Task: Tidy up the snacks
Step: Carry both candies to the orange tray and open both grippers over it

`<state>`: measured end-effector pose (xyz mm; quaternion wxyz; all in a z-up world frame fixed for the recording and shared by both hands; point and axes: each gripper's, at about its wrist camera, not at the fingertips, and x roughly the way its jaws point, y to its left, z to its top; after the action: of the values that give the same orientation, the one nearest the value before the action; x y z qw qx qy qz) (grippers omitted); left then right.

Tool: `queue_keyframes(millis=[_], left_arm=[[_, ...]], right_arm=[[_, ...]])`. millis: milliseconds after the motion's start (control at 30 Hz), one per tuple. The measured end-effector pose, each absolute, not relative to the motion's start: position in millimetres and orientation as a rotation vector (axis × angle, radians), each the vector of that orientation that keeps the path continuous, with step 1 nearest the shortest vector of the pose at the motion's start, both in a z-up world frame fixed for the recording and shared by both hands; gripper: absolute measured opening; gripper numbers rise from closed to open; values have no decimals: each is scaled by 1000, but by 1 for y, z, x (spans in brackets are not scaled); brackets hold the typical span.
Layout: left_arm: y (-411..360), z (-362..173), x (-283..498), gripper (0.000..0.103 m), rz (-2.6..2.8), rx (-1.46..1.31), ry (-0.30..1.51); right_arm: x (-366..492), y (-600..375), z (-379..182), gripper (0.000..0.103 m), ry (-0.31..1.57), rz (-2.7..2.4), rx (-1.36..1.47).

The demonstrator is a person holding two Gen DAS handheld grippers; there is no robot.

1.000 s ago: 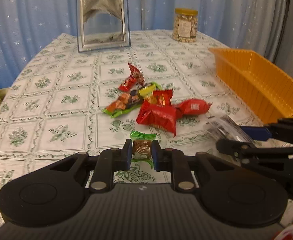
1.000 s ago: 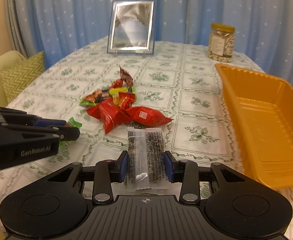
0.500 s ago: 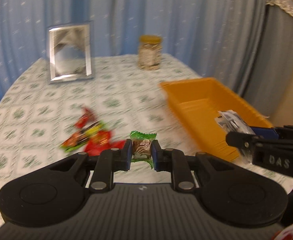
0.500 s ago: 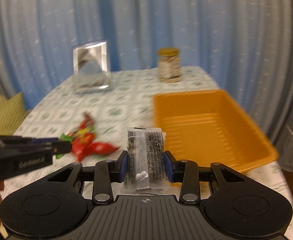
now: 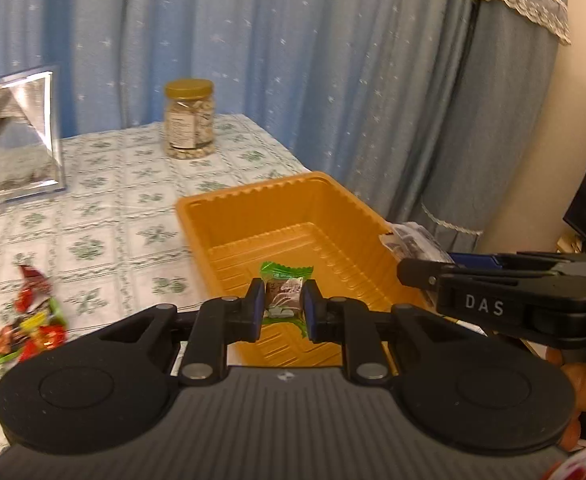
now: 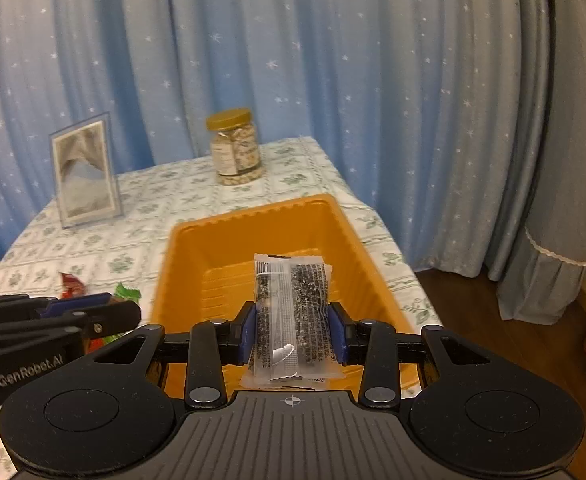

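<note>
Left claw (image 5: 281, 311), marked "GenRobot.AI": clamped on green-wrapped candy (image 5: 285, 293), held over orange tray (image 5: 253, 216) on desk (image 5: 105, 216). Right claw (image 6: 293, 334), marked "DAS": clamped on clear sesame-bar packet (image 6: 293, 312), printing unreadable, held above same tray.

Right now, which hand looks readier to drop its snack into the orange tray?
Probably the right gripper: its clear packet sits squarely before the orange tray. The left gripper, holding the green candy, is nearer the tray's front edge.
</note>
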<state>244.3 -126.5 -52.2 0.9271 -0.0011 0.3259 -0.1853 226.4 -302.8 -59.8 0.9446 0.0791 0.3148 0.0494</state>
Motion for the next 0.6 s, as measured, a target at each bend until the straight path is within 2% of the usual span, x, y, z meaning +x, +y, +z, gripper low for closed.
queue_keyframes(millis=[133, 200, 233, 600], left_arm=[[-139, -64, 254, 19, -399, 20, 677], [-142, -69, 257, 38, -395, 45, 679], [-142, -71, 258, 41, -394, 56, 678], [-105, -63, 240, 41, -308, 35, 667]], right_arm=[[235, -311, -67, 38, 652, 90, 173], [238, -314, -70, 38, 659, 90, 181], [239, -313, -71, 38, 662, 89, 181], [248, -309, -78, 38, 678, 100, 208]])
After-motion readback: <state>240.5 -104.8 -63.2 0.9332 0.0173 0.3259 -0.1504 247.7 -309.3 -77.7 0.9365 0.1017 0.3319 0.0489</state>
